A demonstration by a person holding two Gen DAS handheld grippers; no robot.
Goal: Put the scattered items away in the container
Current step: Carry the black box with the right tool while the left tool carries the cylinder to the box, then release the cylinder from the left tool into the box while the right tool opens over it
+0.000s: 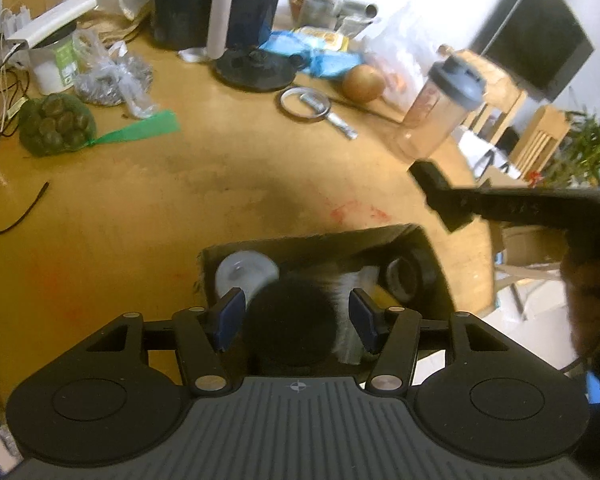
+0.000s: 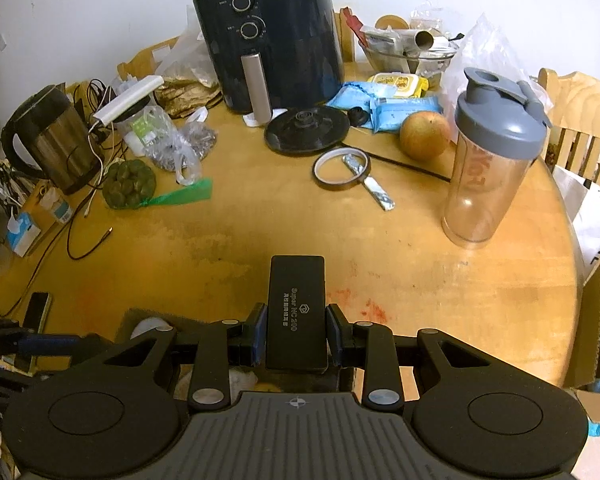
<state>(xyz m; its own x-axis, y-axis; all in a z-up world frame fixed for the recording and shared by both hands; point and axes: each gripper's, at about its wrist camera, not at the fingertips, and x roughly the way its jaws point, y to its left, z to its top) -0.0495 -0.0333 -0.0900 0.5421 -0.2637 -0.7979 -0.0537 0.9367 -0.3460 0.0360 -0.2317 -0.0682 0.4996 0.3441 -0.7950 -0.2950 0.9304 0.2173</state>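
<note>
Here, on the left side, the left gripper [image 1: 296, 318] hangs over the cardboard box [image 1: 428, 258] with its blue pads [image 1: 231, 318] spread wide and holding nothing; a black round object [image 1: 292, 320] sits between and below them, inside the box beside a white disc [image 1: 244, 274] and a tape roll [image 1: 406, 278]. To the right, the right gripper [image 2: 296, 334] pinches a black slab [image 2: 297, 308] by its long sides, the long axis running straight ahead past the fingertips. The box lies to the left of and beneath those fingers, so I judge the slab must travel leftward and down; the right hand alone carries it.
</note>
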